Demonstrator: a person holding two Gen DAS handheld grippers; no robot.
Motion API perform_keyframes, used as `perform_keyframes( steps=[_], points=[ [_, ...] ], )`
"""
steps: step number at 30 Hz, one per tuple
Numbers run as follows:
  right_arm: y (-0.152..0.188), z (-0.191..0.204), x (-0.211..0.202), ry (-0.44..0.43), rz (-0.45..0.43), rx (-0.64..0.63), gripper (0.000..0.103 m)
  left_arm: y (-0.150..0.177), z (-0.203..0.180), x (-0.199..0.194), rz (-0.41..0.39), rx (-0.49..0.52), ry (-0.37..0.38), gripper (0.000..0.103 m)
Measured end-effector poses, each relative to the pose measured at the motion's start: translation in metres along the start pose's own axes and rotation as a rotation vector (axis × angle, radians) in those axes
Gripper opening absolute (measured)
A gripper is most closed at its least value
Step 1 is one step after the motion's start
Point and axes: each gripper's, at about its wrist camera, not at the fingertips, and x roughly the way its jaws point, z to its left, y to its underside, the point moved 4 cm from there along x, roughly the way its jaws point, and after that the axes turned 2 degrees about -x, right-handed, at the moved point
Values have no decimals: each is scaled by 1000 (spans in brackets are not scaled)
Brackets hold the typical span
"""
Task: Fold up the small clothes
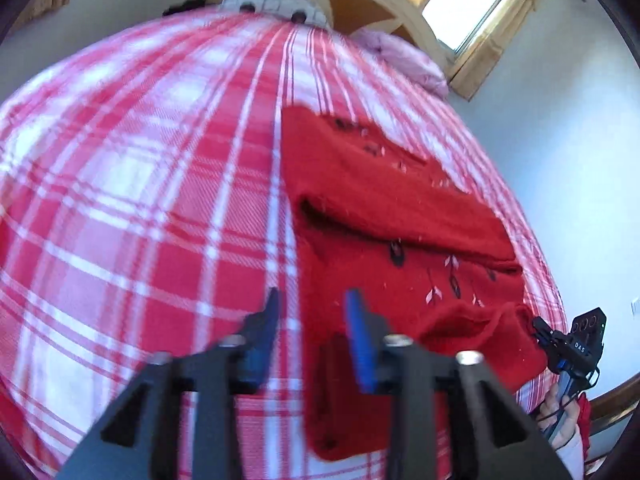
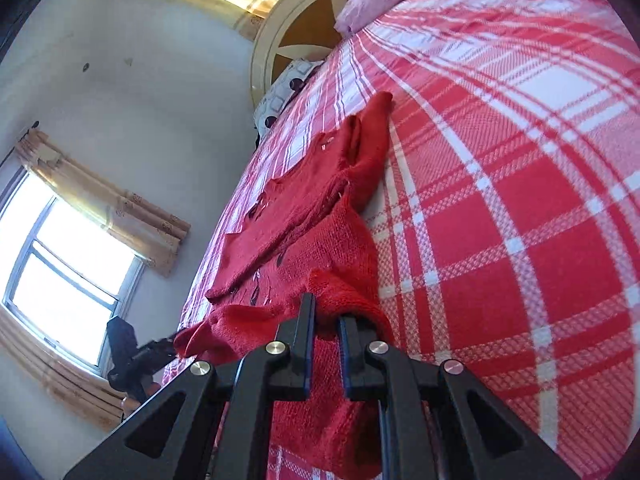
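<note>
Right tongs (image 2: 325,316) are clenched on a bunched corner of the red sweater (image 1: 384,216), which lies partly folded on the plaid bed (image 1: 140,200). Left tongs (image 1: 314,308) hang released over the sweater's near edge, gripping nothing.

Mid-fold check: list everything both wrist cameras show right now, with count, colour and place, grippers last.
Knitted sweater: one, red with small dark and pale motifs, partly folded on the bed's near edge.
Plaid bedspread: one, red and white, covering the bed.
Pink pillow: one, pale pink, at the headboard end.
White patterned cushion: one, white with dark spots, by the headboard.
Round wooden headboard: one, cream rim, at the far end.
Curtained windows: two, tan curtains, in the white walls.
Left gripper: black with blue pads, open, hovering over the sweater's edge.
Right gripper: black, shut on the sweater's hem.
</note>
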Motion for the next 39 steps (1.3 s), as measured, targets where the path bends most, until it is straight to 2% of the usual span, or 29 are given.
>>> perform_keyframes(
  steps=[1, 2, 3, 4, 5, 6, 9, 11, 14, 18, 19, 20, 21, 22, 27, 31, 34, 37, 39],
  points=[
    [-1, 3, -4, -12, -13, -9, 15, -1, 3, -10, -34, 9, -6, 71],
    [-3, 6, -8, -26, -32, -20, 24, -2, 6, -18, -67, 21, -7, 75],
    [-5, 10, -13, -35, -56, -30, 39, -2, 6, -27, -98, 46, -4, 75],
    [-7, 12, -17, -39, -80, -36, 48, -1, 4, -32, -114, 69, -3, 75],
    [-8, 14, -24, -48, -114, -36, 63, 0, 2, -35, -126, 94, -3, 75],
    [-10, 17, -31, -65, -150, -33, 68, 1, 0, -35, -131, 119, -6, 75],
    [-11, 26, -40, -83, -188, -44, 68, 4, -14, -21, -100, 192, -28, 75],
    [-7, 34, -46, -42, -190, -97, 68, 8, -33, -10, -92, 282, -44, 75],
    [0, 45, -47, 40, -172, -195, 68, 10, -57, 8, -72, 386, -30, 75],
    [10, 45, -49, 98, -152, -251, 68, 5, -68, 36, -35, 404, -39, 75],
    [10, 46, -49, 102, -151, -254, 68, 3, -66, 41, -27, 393, -45, 68],
    [11, 46, -48, 106, -151, -256, 68, 3, -64, 47, -12, 381, -55, 50],
    [11, 45, -47, 110, -153, -259, 68, 3, -61, 56, 26, 364, -70, 41],
    [11, 45, -47, 116, -155, -263, 68, 3, -59, 60, 41, 353, -76, 36],
    [9, 36, -50, 164, -173, -263, 68, 6, -55, 54, 44, 333, -43, 36],
    [5, 21, -53, 160, -178, -200, 68, 18, -60, 52, 43, 376, -54, 36],
    [5, 16, -53, 159, -178, -180, 68, 18, -59, 51, 43, 366, -52, 36],
    [6, 19, -52, 159, -175, -186, 68, 13, -57, 56, 48, 348, -76, 55],
    [6, 22, -53, 157, -177, -195, 68, 12, -57, 59, 42, 340, -79, 60]
  ],
)
